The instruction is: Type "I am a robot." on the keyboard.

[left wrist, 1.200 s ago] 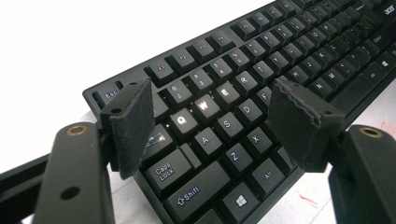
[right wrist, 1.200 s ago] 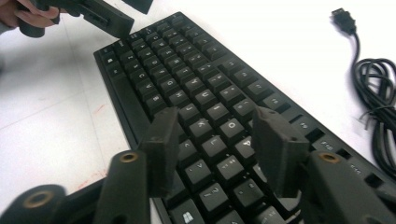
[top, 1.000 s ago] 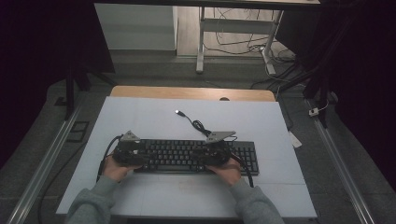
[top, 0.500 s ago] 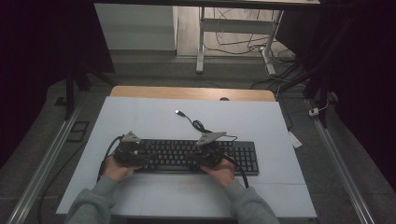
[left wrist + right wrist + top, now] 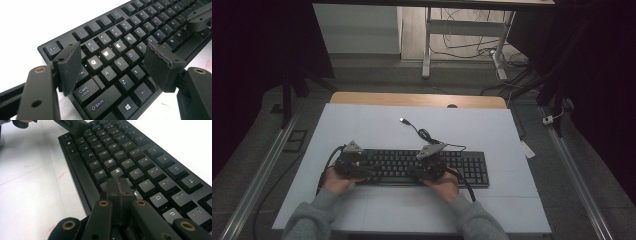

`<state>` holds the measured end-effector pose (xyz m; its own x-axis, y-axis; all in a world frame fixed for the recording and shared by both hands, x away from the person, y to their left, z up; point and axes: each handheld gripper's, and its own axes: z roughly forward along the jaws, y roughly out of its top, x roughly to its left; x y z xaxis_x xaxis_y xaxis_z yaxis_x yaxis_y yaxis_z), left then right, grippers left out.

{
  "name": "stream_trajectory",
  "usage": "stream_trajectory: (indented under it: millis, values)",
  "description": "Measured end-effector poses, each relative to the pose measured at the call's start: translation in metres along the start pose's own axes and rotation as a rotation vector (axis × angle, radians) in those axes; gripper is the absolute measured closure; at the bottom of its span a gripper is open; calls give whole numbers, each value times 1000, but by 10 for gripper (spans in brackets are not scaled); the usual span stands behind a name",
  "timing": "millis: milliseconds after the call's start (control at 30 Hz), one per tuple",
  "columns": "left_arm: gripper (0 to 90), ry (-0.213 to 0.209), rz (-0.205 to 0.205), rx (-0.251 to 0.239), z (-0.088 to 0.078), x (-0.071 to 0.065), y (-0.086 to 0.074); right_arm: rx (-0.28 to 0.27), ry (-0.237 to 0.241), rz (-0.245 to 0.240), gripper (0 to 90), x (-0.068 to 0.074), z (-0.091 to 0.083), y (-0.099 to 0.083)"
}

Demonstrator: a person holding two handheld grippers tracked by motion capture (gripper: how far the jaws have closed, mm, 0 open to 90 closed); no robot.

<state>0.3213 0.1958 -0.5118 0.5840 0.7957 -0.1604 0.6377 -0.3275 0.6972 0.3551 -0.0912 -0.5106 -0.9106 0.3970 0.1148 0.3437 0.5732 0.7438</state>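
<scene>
A black keyboard (image 5: pixel 412 167) lies along the near half of the white table, with its cable and USB plug (image 5: pixel 402 120) trailing away behind it. My left gripper (image 5: pixel 362 166) is over the keyboard's left end. In the left gripper view it stands open (image 5: pixel 115 62), its pads (image 5: pixel 70 66) on either side of the Q-to-D keys, and the Q, W and E keys (image 5: pixel 108 52) glow. My right gripper (image 5: pixel 424 169) is over the middle of the keyboard. Its jaws are shut with nothing between them (image 5: pixel 117 185), tips down at the keys just below H (image 5: pixel 117 171).
The white table top (image 5: pixel 377 125) has bare room behind and in front of the keyboard. A wooden strip (image 5: pixel 417 100) edges its far side. Metal rails (image 5: pixel 572 175) run along both sides on the floor. Desk legs and loose cables (image 5: pixel 472 45) lie beyond.
My right gripper has slid left along the keyboard, toward its middle. The left gripper and the keyboard have stayed where they were.
</scene>
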Motion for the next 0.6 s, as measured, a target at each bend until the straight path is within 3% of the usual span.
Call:
stream_trajectory:
  millis: [600]
  values:
    - [304,0,9,7,1,-1,0,27,-26,-39,899,4,9,-1]
